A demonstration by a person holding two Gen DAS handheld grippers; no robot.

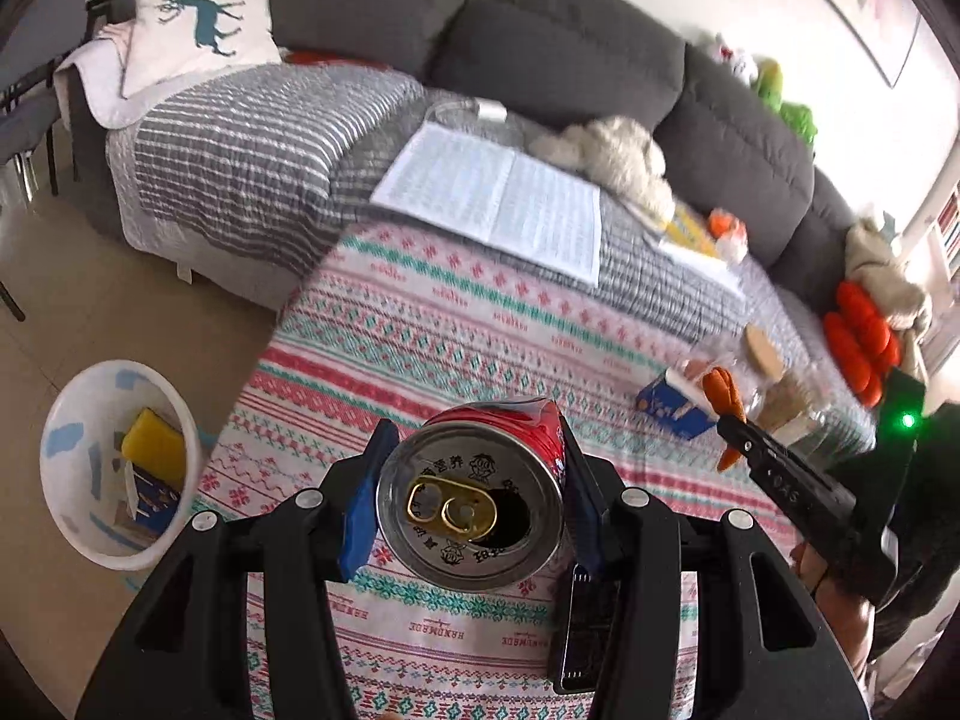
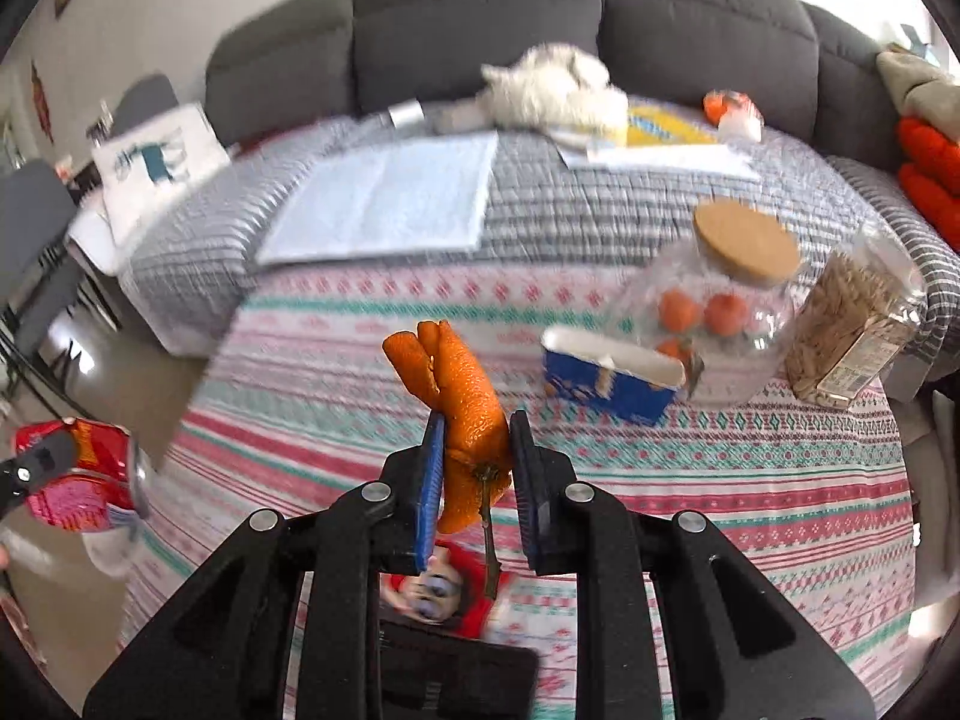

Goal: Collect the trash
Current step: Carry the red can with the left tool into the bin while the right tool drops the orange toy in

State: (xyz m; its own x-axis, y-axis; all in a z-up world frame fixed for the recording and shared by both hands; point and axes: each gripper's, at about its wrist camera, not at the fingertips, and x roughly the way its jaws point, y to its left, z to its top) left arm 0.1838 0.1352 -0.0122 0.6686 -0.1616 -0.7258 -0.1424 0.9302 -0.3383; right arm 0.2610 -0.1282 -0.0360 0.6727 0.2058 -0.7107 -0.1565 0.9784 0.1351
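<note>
The left tool [image 1: 474, 492] was clenched on a dented red drink can [image 1: 474, 495], its blue pads pressing both sides, the opened silver top with its gold pull tab facing the camera. The can hung above the patterned cloth [image 1: 420, 324] that covered the desk. Down on the floor, to the left of that cloth, stood a white bin [image 1: 60, 468] with a yellow sponge [image 1: 153, 441] and bits of blue packaging inside it.

The right tool [image 2: 477, 480] was grasping a piece of orange peel [image 2: 465, 402], pinched between its blue pads with the curled end sticking up past the fingertips and a thin stem hanging below. The peel was lifted clear of the patterned cloth. From the left wrist view this tool appeared at the right side of the cloth, with the peel at its tip.

On the cloth to the right of the peel lay a small blue carton [image 2: 606, 378], open at the top. Just behind the carton stood a clear jar [image 2: 714, 312] with a cork lid and small orange fruits inside, and beside the jar a clear bag of seeds [image 2: 852, 324]. Beyond the cloth, an open booklet [image 2: 384, 198] lay on a grey striped blanket in front of a dark grey sofa [image 2: 480, 12].
</note>
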